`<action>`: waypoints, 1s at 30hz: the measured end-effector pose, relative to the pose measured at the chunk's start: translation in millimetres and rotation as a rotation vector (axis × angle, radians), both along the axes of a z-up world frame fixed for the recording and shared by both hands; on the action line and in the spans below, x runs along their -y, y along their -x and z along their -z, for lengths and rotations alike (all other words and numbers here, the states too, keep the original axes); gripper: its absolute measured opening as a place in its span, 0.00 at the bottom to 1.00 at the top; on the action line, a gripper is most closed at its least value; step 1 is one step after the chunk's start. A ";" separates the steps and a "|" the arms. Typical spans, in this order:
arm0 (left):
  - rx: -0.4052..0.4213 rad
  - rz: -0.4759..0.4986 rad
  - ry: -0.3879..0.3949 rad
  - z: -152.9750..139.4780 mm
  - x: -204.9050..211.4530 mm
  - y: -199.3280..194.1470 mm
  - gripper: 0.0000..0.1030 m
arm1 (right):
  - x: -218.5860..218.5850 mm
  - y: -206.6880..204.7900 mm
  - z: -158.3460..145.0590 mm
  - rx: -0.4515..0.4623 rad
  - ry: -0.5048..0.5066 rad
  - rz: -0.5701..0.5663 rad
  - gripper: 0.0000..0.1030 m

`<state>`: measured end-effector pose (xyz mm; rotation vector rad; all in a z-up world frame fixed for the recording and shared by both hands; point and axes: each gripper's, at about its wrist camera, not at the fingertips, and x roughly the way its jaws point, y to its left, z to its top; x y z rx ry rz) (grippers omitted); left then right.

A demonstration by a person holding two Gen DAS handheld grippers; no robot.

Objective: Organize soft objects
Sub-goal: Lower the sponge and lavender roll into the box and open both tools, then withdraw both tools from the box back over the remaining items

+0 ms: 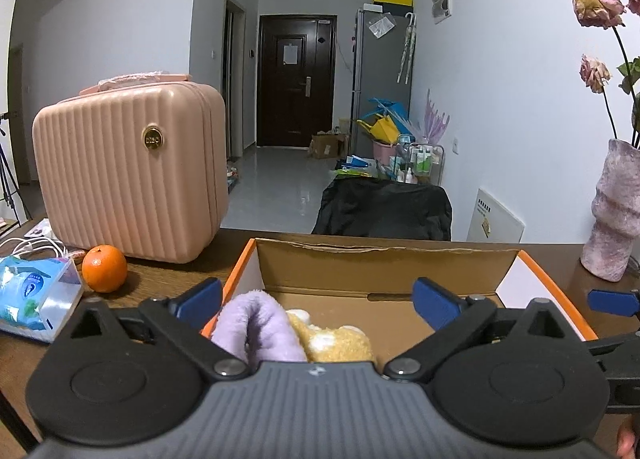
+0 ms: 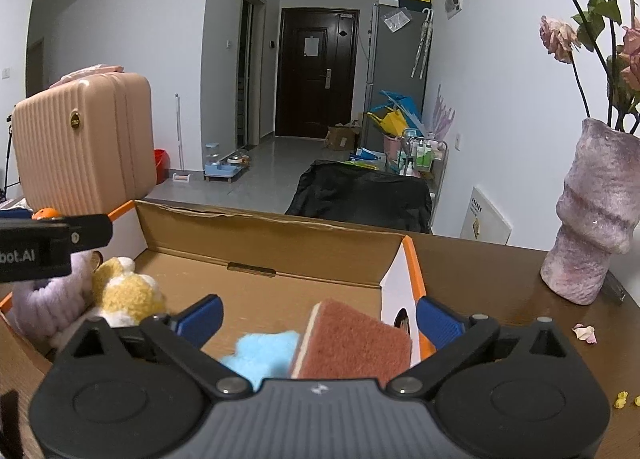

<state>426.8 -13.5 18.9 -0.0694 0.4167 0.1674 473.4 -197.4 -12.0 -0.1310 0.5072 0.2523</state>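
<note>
An open cardboard box (image 1: 384,259) with orange edges sits on the wooden table. My left gripper (image 1: 320,299) is open over its left part, above a purple fuzzy piece (image 1: 256,331) and a yellow and white plush (image 1: 340,343) lying inside. My right gripper (image 2: 320,319) is open over the right part of the box (image 2: 272,243). Below it a brown-red sponge (image 2: 352,343) leans on the box's right wall, with a blue fluffy piece (image 2: 264,351) beside it. The purple piece (image 2: 48,307) and the plush (image 2: 128,295) lie in the left corner. No pad touches anything.
A pink ribbed case (image 1: 128,167) stands at the back left, with an orange (image 1: 104,269) and a tissue pack (image 1: 32,295) in front of it. A mottled vase (image 2: 596,219) of dried roses stands right of the box. Petals (image 2: 585,333) lie near it.
</note>
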 end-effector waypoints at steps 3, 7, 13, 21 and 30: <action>-0.002 -0.006 0.008 -0.7 -0.3 1.5 1.00 | 0.3 1.5 -0.9 0.003 0.002 0.005 1.00; 0.008 -0.015 0.019 -4.7 -1.9 6.7 1.00 | 2.3 5.5 -5.6 0.019 -0.001 0.015 1.00; 0.045 -0.022 0.037 -15.9 -1.9 24.1 1.00 | 5.0 18.9 -15.2 0.051 -0.015 0.022 1.00; 0.076 -0.028 0.035 -24.3 -4.5 55.6 1.00 | 13.0 48.8 -25.9 0.089 -0.030 0.023 1.00; 0.069 -0.022 0.032 -15.9 -18.9 95.3 1.00 | 20.2 98.2 -20.2 0.107 -0.038 0.003 1.00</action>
